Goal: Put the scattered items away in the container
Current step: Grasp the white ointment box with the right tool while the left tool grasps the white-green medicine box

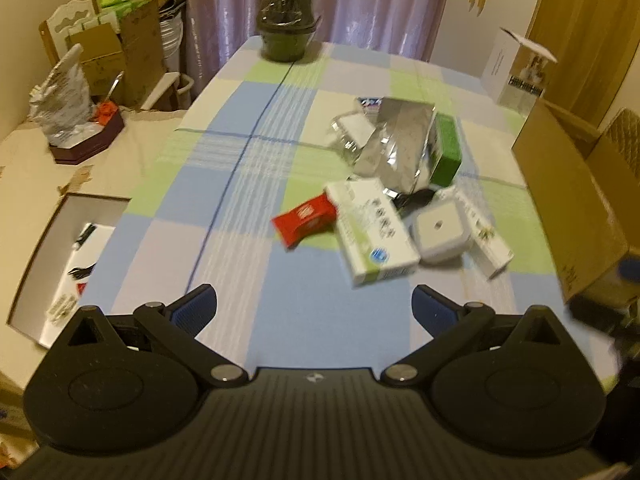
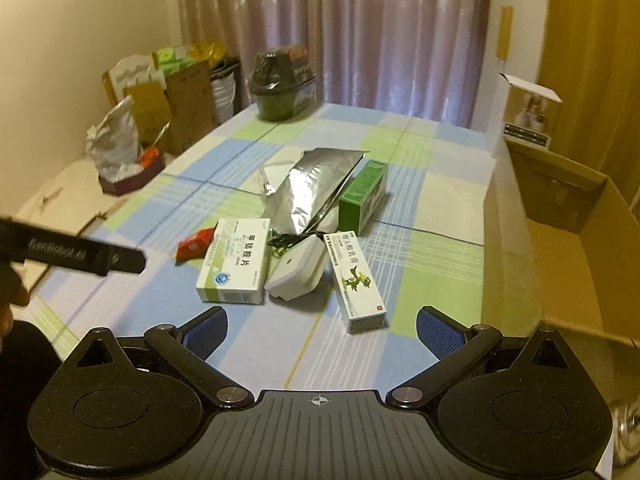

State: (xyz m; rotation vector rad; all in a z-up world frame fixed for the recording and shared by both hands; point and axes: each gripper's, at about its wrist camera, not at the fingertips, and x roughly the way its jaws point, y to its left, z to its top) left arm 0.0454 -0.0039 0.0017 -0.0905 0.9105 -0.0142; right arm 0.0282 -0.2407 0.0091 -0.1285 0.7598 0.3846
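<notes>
Scattered items lie mid-table: a red packet point(image 1: 305, 220) point(image 2: 196, 243), a white-green medicine box point(image 1: 370, 226) point(image 2: 236, 266), a white square device point(image 1: 440, 234) point(image 2: 298, 274), a long narrow box point(image 2: 358, 280) point(image 1: 486, 240), a silver foil bag point(image 1: 396, 144) point(image 2: 312, 192) and a green box point(image 1: 448, 148) point(image 2: 362, 196). The open cardboard box point(image 1: 576, 200) point(image 2: 568, 256) stands at the right. My left gripper point(image 1: 314, 308) and right gripper point(image 2: 322, 332) are open and empty, short of the items.
A dark wrapped pot point(image 1: 286, 20) point(image 2: 278, 84) stands at the table's far end point(image 2: 400, 128). Cartons and a bag point(image 1: 60, 96) sit on the left. The left gripper's body point(image 2: 76, 258) shows in the right wrist view.
</notes>
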